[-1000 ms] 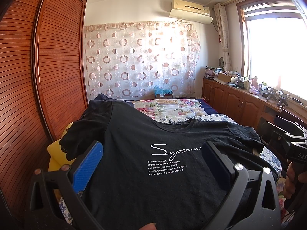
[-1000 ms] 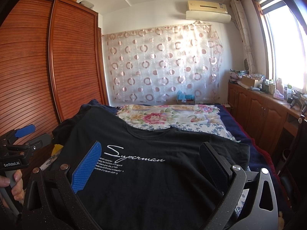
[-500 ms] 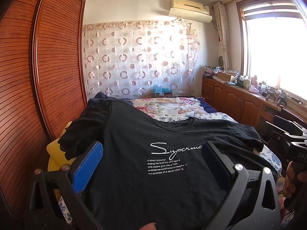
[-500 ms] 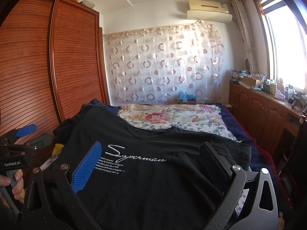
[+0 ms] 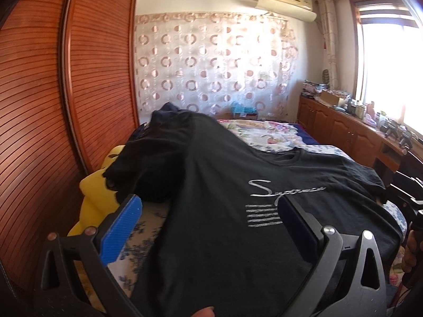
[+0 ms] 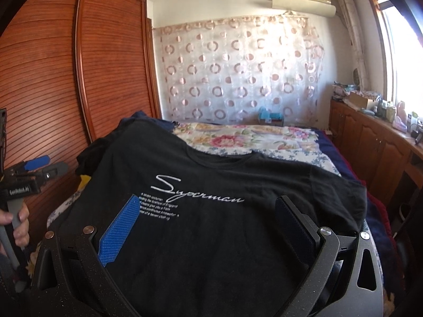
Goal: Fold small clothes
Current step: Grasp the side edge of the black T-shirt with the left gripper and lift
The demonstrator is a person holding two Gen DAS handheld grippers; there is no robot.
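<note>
We are in a bedroom, with a slatted wooden wardrobe [image 5: 47, 111] filling the left of the frame, a circle-patterned curtain [image 5: 211, 71] across the back wall and a bright window at the upper right. A bed [image 6: 251, 142] with a floral cover runs through the middle, and on it lies the black T-shirt [image 6: 211, 211], front up, its white script lettering readable and its neckline toward the curtain. It covers most of the lower half of both views.

Our left gripper [image 5: 208, 211] hovers over the shirt's lower left part, its jaws spread wide with nothing between them. Our right gripper [image 6: 207, 211] hangs over the chest print, jaws equally wide and holding nothing. We cannot tell whether either one touches the cloth.

At the middle left of the left view, one sleeve [image 5: 148, 169] looks bunched over a yellow object [image 5: 97, 198]; the other sleeve reaches toward the right edge. As far as we can judge, the shirt is only spread out: no fold is made, so sleeves and body are all left to do.
</note>
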